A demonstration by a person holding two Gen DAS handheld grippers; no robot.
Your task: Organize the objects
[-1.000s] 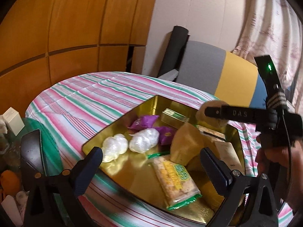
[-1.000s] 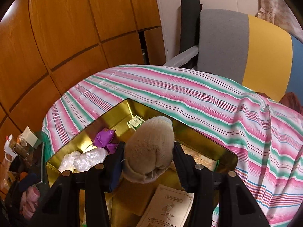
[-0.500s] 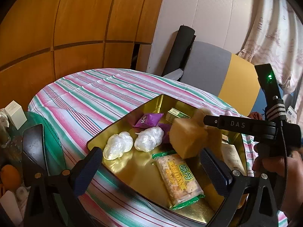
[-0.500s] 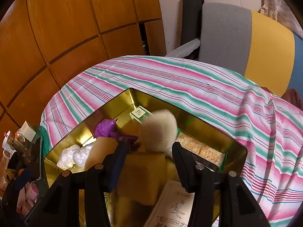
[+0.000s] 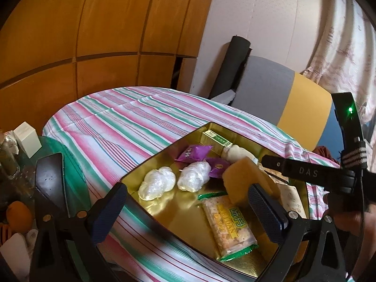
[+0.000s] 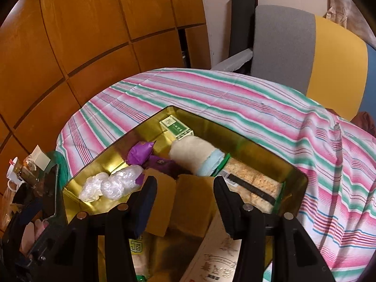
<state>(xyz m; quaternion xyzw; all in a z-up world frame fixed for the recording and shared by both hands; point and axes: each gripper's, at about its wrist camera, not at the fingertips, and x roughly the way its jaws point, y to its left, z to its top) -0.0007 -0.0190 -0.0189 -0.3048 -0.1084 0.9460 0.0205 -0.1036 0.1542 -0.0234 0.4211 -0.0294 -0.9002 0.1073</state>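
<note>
Organizing, placement step. The right claw (image 6: pixel 185 183) is clamped on a yellow-brown block (image 6: pixel 195 199), which sits between its fingers and appears to hang just above the floor of the gold tin (image 6: pixel 235 143); whether the block's underside already touches the tin we cannot tell. Directly ahead of this claw lies a cream rolled sock (image 6: pixel 195 150), with a small green box (image 6: pixel 176 127) just beyond it. Ahead and to its left are the purple packets (image 6: pixel 141 152) and, nearer the rim, two clear-wrapped bundles (image 6: pixel 110 185). The left claw (image 5: pixel 188 190) stands wide apart and empty over the near rim of the tin, with a cracker packet (image 5: pixel 228 225) just below and ahead of its right finger. The tin rests on the striped cloth of the counter (image 6: pixel 235 94). We judge the block to be the item now being stowed. The next move calls for lowering it onto a bare patch of gold floor beneath the claw, clear of the sock and the purple packets, then parting the fingers and drawing back without dragging it
</note>
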